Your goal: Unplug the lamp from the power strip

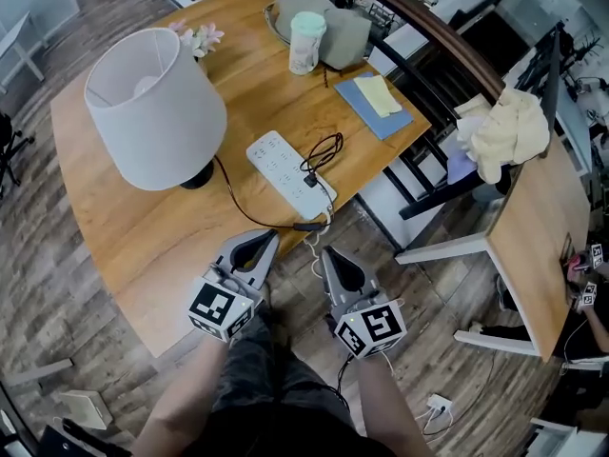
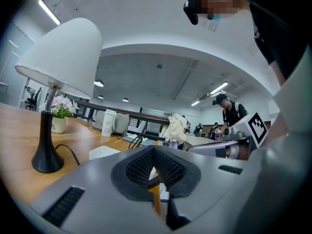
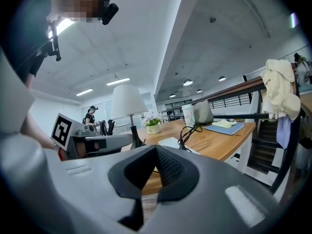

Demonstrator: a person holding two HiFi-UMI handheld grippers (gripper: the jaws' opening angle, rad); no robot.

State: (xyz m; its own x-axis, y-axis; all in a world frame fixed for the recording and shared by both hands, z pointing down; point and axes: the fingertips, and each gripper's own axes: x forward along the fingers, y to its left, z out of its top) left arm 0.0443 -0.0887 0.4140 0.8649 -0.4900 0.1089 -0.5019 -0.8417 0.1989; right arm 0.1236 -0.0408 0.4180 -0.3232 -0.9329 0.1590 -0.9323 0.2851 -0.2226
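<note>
Wood table, centre frame: rigid plug in light strip likely needs pinching by its body, strip may lift; left gripper and right gripper closed, empty.

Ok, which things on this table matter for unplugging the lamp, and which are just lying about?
For the job: lamp, its black cord, black plug, white power strip.

Lying about: potted flowers, lidded cup, grey bag, blue folder, yellow notepad.
</note>
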